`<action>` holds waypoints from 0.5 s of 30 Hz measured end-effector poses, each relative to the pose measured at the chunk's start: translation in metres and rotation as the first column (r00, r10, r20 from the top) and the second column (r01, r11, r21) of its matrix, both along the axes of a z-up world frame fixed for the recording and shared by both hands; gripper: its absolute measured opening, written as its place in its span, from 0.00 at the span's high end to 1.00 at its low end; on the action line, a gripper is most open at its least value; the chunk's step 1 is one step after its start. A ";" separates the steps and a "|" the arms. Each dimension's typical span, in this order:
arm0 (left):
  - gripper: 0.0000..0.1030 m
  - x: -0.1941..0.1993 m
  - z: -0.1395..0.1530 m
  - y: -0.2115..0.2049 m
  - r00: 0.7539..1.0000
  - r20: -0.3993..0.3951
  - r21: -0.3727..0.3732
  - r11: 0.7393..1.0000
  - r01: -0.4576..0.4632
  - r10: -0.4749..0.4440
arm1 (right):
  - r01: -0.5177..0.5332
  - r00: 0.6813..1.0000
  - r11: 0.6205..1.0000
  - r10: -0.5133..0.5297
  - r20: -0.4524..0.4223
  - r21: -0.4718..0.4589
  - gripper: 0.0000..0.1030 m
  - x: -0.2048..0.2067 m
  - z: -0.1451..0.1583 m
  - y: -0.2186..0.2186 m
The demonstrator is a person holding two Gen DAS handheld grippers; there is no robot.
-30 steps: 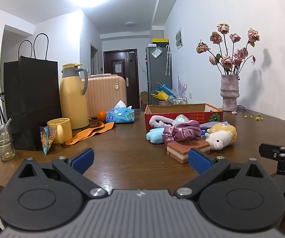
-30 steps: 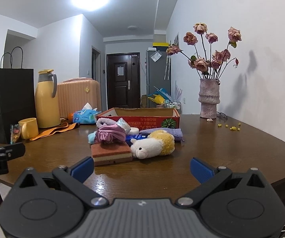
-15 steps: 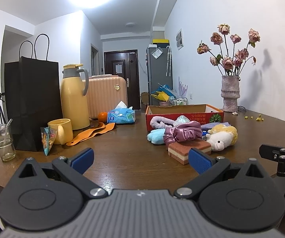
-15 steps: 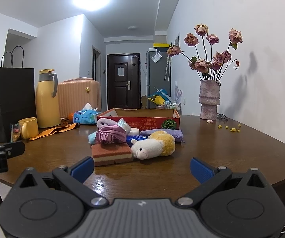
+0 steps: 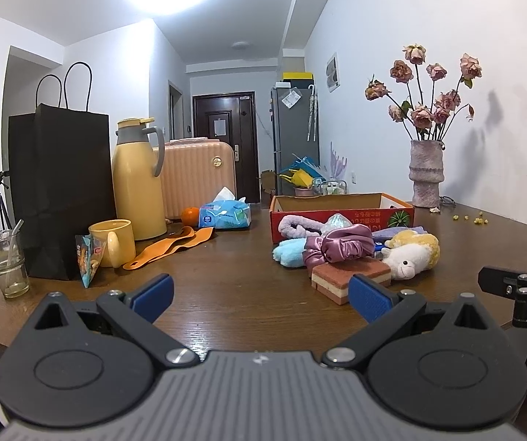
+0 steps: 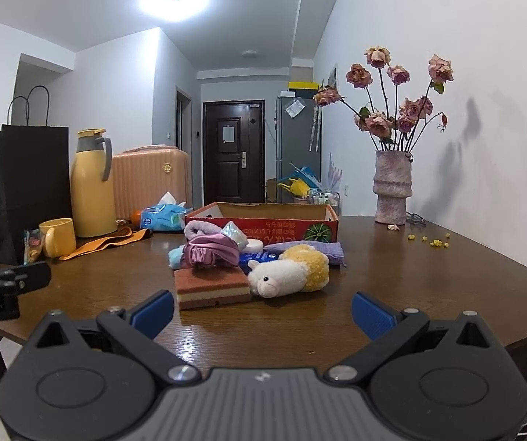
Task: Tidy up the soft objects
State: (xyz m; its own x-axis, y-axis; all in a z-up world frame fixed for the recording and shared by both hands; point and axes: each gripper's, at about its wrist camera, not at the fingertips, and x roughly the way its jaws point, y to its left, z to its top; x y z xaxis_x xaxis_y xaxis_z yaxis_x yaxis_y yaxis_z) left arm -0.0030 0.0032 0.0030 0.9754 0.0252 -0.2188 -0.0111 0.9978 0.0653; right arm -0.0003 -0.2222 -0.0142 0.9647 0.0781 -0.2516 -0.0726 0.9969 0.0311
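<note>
Nothing is sorted yet, by the look of it: your left gripper (image 5: 259, 294) and right gripper (image 6: 261, 310) both gape wide and empty, short of the pile. The sheep (image 6: 287, 275), sponge (image 6: 212, 288) and scrunchie (image 6: 210, 251) lie just before the box (image 6: 263, 220).

Left hand-held gripper (image 5: 259, 294) spread (nothing held), sponge (image 5: 349, 275) ahead.
</note>
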 end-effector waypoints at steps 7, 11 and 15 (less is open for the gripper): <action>0.00 -0.001 0.000 0.001 1.000 -0.002 0.003 1.000 0.001 -0.001 | 0.011 1.000 1.000 -0.011 -0.002 0.007 0.00 0.000 -0.001 -0.002; 0.00 -0.001 0.000 0.000 1.000 -0.005 0.005 1.000 0.004 -0.004 | 0.009 1.000 1.000 -0.009 -0.004 0.009 0.00 0.001 -0.001 -0.002; 0.00 -0.002 -0.001 0.000 1.000 -0.005 0.006 1.000 0.004 -0.004 | 0.006 1.000 1.000 -0.006 -0.006 0.009 0.00 0.001 -0.002 -0.001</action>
State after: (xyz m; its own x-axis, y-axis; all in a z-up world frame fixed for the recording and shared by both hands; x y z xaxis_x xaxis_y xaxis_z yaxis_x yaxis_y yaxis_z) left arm -0.0045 0.0032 0.0025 0.9744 0.0228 -0.2237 -0.0070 0.9974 0.0712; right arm 0.0003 -0.2233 -0.0162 0.9637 0.0747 -0.2562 -0.0665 0.9970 0.0407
